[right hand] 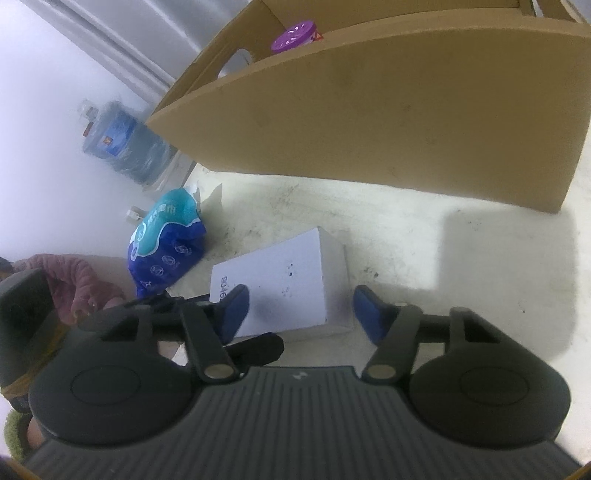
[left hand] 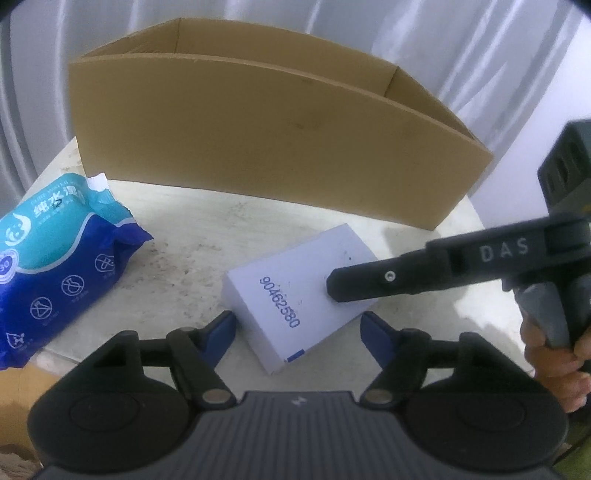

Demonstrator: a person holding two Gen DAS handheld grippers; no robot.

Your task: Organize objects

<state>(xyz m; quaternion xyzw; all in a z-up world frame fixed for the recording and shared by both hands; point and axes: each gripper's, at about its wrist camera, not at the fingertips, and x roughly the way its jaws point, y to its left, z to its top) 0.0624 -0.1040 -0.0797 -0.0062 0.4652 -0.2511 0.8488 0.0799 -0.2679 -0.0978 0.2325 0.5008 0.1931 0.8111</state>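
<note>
A white box [left hand: 295,291] printed 90462580 lies flat on the pale table [left hand: 192,229]; it also shows in the right wrist view [right hand: 280,284]. My left gripper [left hand: 297,330] is open, its blue pads on either side of the box's near end, apart from it. My right gripper [right hand: 299,310] is open just above the box, and one of its black fingers [left hand: 373,284] reaches over the box's right side in the left wrist view. A blue wet-wipes pack [left hand: 55,266] lies at the left, also seen in the right wrist view [right hand: 166,243]. An open cardboard box [left hand: 266,140] stands behind.
A purple-lidded container [right hand: 293,35] sits inside the cardboard box [right hand: 388,103]. A large water bottle [right hand: 122,147] stands on the floor beyond the table's far left edge. A person's pink sleeve [right hand: 81,284] is at the left.
</note>
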